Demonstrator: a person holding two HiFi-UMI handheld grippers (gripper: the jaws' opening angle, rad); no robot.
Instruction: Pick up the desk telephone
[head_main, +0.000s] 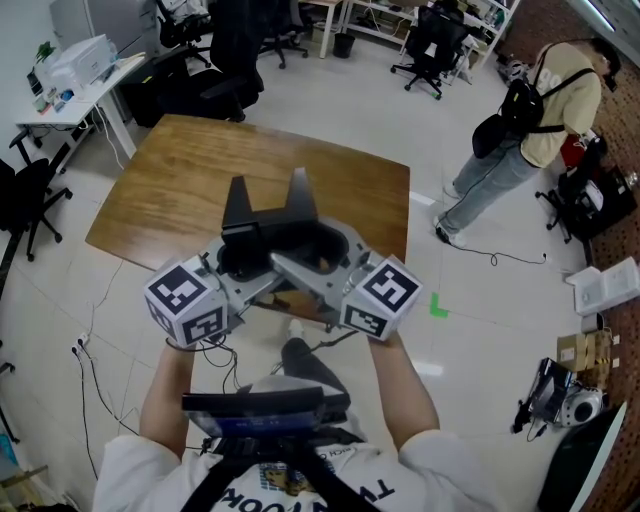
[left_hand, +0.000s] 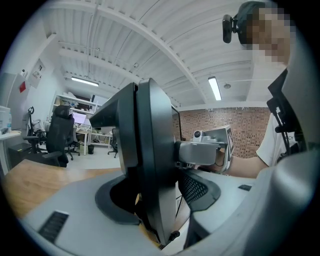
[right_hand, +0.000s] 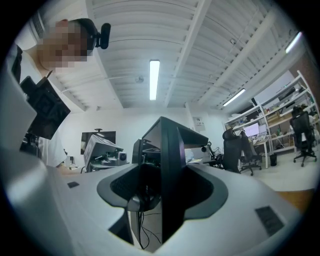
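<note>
Left gripper (head_main: 243, 258), right gripper (head_main: 322, 252): level, facing each other, each clamped on opposite side of phone (head_main: 268, 215). Phone held on edge between them, lifted clear, over near edge of tabletop (head_main: 170, 190). Person (head_main: 545, 110) stands on floor beyond far right corner.

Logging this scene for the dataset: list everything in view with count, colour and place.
desk telephone: one, black, held above the table
table: one, brown wood, beneath the telephone
office chairs: several, black, far side of the room
printer: one, white, on the white desk at left
bystander: one, beige top, standing at right
tape mark: one, green, on the floor
left claw: grey, shut on the telephone
right claw: grey, shut on the telephone
</note>
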